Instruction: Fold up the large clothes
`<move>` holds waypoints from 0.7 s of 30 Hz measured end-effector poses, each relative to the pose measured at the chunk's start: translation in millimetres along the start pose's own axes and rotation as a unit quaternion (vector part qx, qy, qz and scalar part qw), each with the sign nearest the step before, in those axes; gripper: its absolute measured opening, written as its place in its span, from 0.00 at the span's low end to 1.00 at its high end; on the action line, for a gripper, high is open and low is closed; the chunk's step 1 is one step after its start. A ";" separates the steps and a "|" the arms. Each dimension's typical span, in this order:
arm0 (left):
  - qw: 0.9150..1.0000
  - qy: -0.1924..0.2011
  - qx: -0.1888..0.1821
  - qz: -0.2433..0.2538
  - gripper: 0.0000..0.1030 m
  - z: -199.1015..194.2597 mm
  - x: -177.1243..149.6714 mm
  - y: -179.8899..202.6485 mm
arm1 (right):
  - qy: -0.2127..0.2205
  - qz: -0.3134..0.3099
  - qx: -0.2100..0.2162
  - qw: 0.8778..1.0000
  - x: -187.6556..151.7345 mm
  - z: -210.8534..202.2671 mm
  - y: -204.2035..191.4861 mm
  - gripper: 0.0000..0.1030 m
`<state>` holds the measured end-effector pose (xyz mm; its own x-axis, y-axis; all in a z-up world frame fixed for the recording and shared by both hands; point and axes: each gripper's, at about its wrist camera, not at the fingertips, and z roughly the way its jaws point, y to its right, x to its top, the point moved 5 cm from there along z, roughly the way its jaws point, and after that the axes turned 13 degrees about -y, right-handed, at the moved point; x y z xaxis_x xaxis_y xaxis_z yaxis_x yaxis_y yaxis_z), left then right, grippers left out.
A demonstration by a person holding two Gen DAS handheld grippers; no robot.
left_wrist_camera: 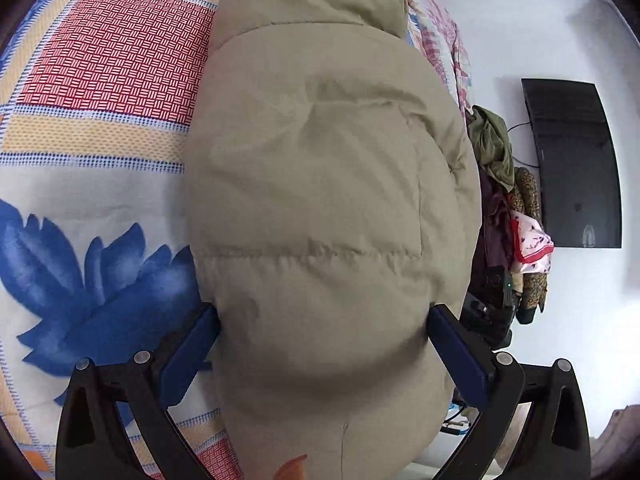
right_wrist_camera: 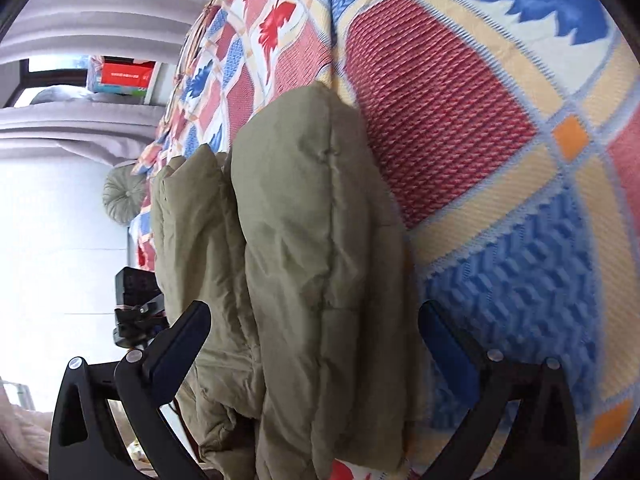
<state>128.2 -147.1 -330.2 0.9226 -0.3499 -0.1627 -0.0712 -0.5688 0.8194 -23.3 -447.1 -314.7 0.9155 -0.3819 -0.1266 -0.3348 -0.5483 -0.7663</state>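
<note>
Left gripper [left_wrist_camera: 322, 344]: clamped wide on the near end of the jacket [left_wrist_camera: 328, 200], both blue pads [left_wrist_camera: 192, 354] pressed into the padding. Right gripper [right_wrist_camera: 316, 340]: spread to full width, jacket [right_wrist_camera: 312, 240] between the fingers, left finger just touching the cloth, right finger clear of it, so nothing pinched there.

Jacket: a thick folded bundle lying on the bed [left_wrist_camera: 100, 80], over the patterned blanket [right_wrist_camera: 500, 160], running from near to far, two puffy layers showing side by side in the right view.

Step in hand, by the look of it: setting the folded bundle down and letting go.

To do it well:
- Lower until the bundle's weight rests fully on the bed before easing the left grip.
- Open the left pads slowly; puffy padding likely to spring back and undo the fold.
- Draw both grippers straight back toward the near edge, not sideways, to avoid dragging a layer.
- Press the top flat afterwards if layers lift.

Beyond, right of the bed: a heap of clothes [left_wrist_camera: 512, 208] against the wall, well apart.
</note>
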 end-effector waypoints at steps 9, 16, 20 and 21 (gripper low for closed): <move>0.997 -0.004 0.060 0.040 1.00 16.9 10.1 2.8 | -0.066 -0.074 -0.030 0.995 23.1 44.6 -36.8 1.00; 0.999 -0.036 0.023 0.007 1.00 41.4 12.4 0.5 | -0.074 -0.035 -0.031 0.996 40.2 67.2 -27.6 1.00; 0.999 -0.020 0.029 0.013 0.96 43.4 9.5 11.6 | -0.067 -0.012 -0.040 0.997 42.2 71.1 -32.0 0.99; 0.999 -0.015 0.031 0.017 0.91 41.1 8.8 15.8 | -0.069 -0.005 -0.036 0.997 42.3 72.3 -34.8 0.93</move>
<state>119.6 -189.7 -341.3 0.9079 -0.3903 -0.1529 -0.1257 -0.6014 0.7890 43.2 -390.4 -338.9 0.9389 -0.2730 -0.2095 -0.3369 -0.6052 -0.7213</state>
